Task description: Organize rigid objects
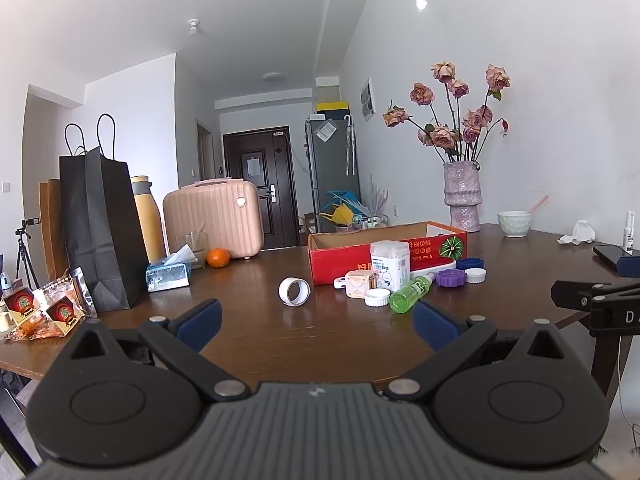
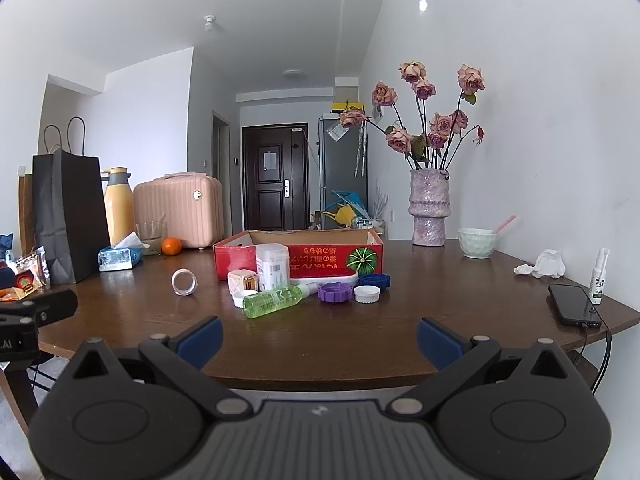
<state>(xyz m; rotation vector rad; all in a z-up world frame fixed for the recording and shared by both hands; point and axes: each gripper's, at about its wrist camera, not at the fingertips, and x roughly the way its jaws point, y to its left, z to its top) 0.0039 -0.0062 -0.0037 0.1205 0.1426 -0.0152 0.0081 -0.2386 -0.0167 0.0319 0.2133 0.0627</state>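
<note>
A red cardboard box stands open on the brown table. In front of it lie a green bottle on its side, a white swab container, a small cream cube, a purple lid, a blue lid, white lids and a white tape ring. My left gripper and right gripper hover open and empty at the table's near edge, short of all objects.
A black paper bag, yellow flask, pink case, tissue pack, orange and snack packets crowd the left. A vase of roses, bowl, phone and spray bottle sit right.
</note>
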